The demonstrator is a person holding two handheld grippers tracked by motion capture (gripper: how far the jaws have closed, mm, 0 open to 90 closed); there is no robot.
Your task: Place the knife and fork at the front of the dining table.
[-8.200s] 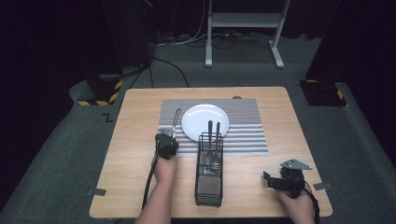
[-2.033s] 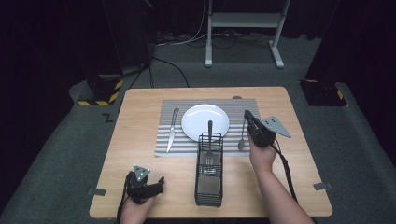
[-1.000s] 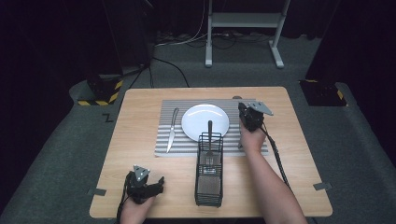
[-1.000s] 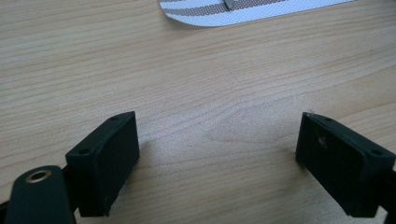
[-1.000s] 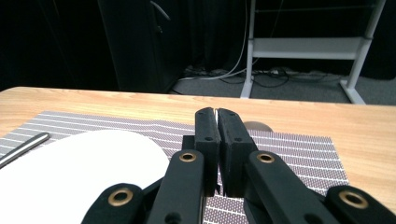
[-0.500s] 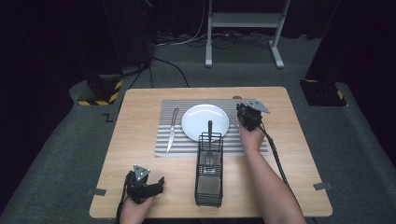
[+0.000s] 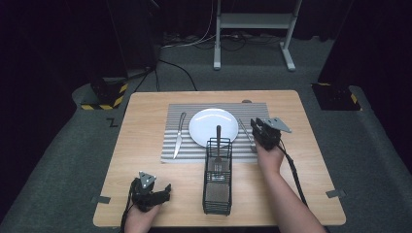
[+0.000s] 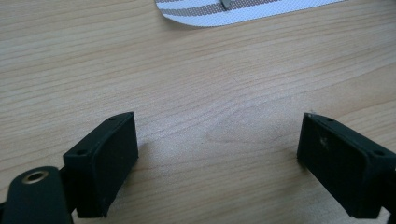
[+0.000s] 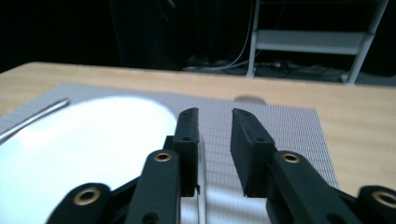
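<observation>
The work in hand is laying a place setting from the caddy [image 7: 217, 179]: a knife [image 7: 178, 136] lies left of the plate [image 7: 213, 126] on the striped mat [image 7: 252, 109], and a spoon [image 7: 248, 135] now lies on the mat just right of the plate. The right gripper [image 7: 256, 125] sits over that spoon with its fingers [image 9: 189, 140] just having been opening; in the right gripper view a thin strip of the handle [image 9: 201, 186] shows low between them, untouched, so the spoon looks released. The left gripper [image 7: 165, 190] rests on the tabletop [image 8: 210, 93] near the front edge, fingers [image 8: 105, 161] spread wide with nothing between them.

To finish this step well, let the fingers part a little more, then lift straight up before drawing back, so neither pad drags the handle out of line with the plate. One utensil [image 7: 218, 138] stands in the caddy; approach it from above, clear of the wire rim
</observation>
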